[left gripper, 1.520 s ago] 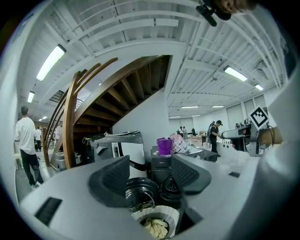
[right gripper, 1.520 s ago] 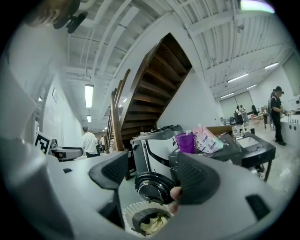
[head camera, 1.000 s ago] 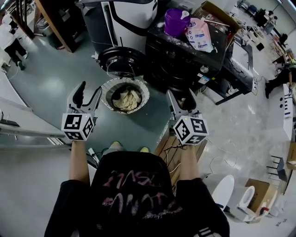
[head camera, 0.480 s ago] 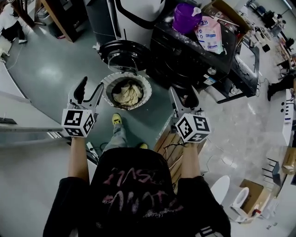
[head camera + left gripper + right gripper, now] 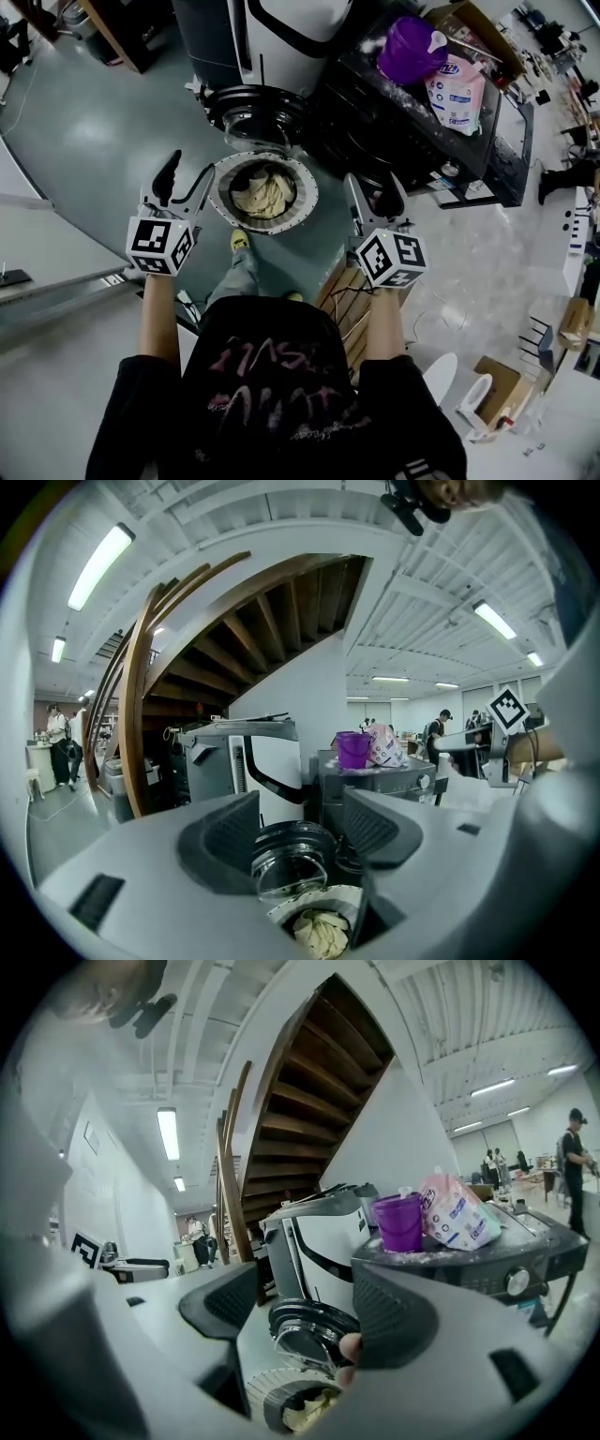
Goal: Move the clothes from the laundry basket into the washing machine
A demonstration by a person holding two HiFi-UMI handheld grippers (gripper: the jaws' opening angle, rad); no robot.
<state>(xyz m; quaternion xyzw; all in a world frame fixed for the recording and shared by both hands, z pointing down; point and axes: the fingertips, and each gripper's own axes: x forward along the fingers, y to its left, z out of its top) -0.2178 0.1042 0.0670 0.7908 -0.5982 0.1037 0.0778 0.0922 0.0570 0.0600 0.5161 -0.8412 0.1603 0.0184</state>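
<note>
A round white laundry basket (image 5: 302, 181) stands on the floor ahead of me with cream clothes (image 5: 263, 194) heaped in it. Just beyond it the dark washing machine (image 5: 403, 122) has its round glass door (image 5: 255, 108) swung open. My left gripper (image 5: 186, 180) hovers left of the basket, open and empty. To the basket's right, my right gripper (image 5: 375, 201) is also open and holds nothing. In the left gripper view the open gripper (image 5: 300, 834) frames the door (image 5: 292, 860) and the clothes (image 5: 322, 933). The right gripper view's open gripper (image 5: 305, 1307) frames the door (image 5: 314, 1326) and basket (image 5: 272, 1399).
A purple tub (image 5: 410, 47) and a pink-and-white detergent bag (image 5: 455, 92) sit on top of the washer. A grey and white appliance (image 5: 272, 23) stands behind the door. My foot in a yellow shoe (image 5: 238, 241) is near the basket. A wooden staircase (image 5: 141, 705) rises at left.
I have stepped forward: the basket and washer have come closer and a yellow shoe has appeared under the basket. Both grippers moved ahead with me, jaws unchanged.
</note>
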